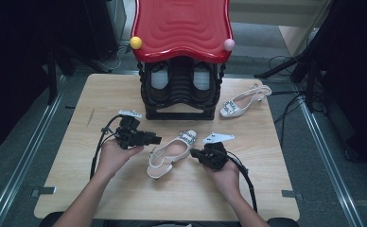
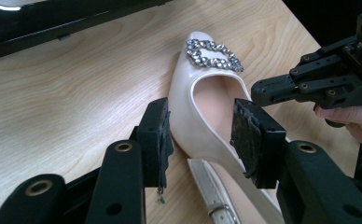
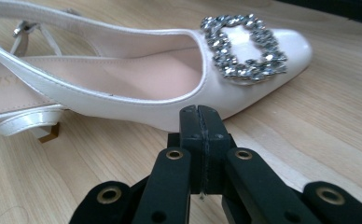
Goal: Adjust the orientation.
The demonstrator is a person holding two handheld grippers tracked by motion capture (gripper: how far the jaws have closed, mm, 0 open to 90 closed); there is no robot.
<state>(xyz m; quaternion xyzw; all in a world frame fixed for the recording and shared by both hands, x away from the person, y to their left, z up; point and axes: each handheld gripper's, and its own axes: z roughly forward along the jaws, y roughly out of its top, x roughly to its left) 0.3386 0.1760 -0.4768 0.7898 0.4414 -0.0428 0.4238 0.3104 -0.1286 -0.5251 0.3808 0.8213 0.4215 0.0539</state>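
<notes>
A cream slingback shoe [image 1: 170, 153] with a rhinestone buckle [image 2: 214, 55] lies on the wooden table [image 1: 125, 189], toe pointing away from me. My left gripper [image 1: 157, 140] is open at its left side. In the left gripper view its jaws [image 2: 202, 135] straddle the shoe's side wall [image 2: 188, 126], one pad outside and one over the insole, without pressing. My right gripper [image 1: 194, 153] is shut with nothing in it. In the right gripper view its tips [image 3: 201, 119] sit right in front of the shoe's side [image 3: 123, 74].
A second matching shoe [image 1: 243, 101] lies at the back right of the table. A black shoe rack [image 1: 181, 90] with a red wavy top [image 1: 181, 26] stands at the back centre, with dark shoes inside. Cables trail from both grippers.
</notes>
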